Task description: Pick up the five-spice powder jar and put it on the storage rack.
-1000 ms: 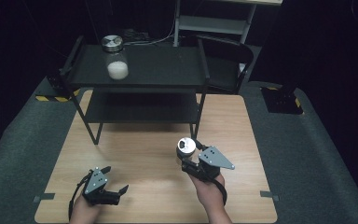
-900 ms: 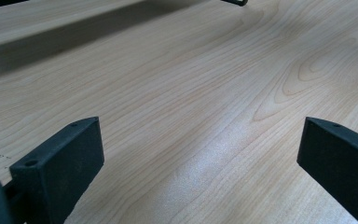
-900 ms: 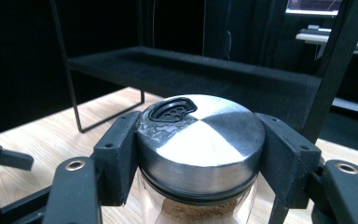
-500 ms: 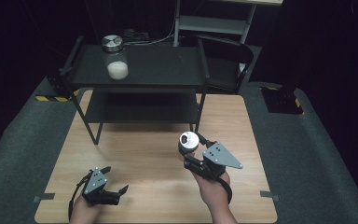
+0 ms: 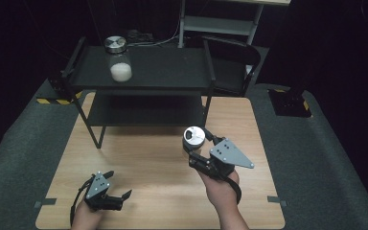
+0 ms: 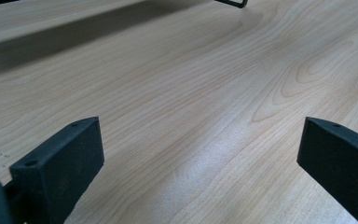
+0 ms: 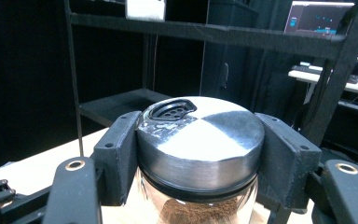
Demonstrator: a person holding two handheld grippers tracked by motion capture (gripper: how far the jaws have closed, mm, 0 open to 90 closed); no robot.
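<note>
A glass jar (image 5: 194, 136) with a silver shaker lid and brown powder inside hangs above the wooden table (image 5: 148, 163), right of centre. My right gripper (image 5: 196, 146) is shut on it; in the right gripper view both black pads clamp the lid (image 7: 200, 135) from either side. My left gripper (image 5: 119, 184) rests low at the table's front left, open, with only bare wood between its jaws (image 6: 200, 154). A second jar (image 5: 120, 60) holding white powder stands on the top shelf of the black rack (image 5: 172, 72).
The black two-shelf rack spans the table's far edge, its lower shelf (image 5: 143, 110) bare. A chair (image 5: 232, 62) and a metal stand (image 5: 220, 24) sit behind it. Grey floor mats surround the table.
My right gripper has lifted the brown-powder jar higher above the table. The left gripper has stayed where it was.
</note>
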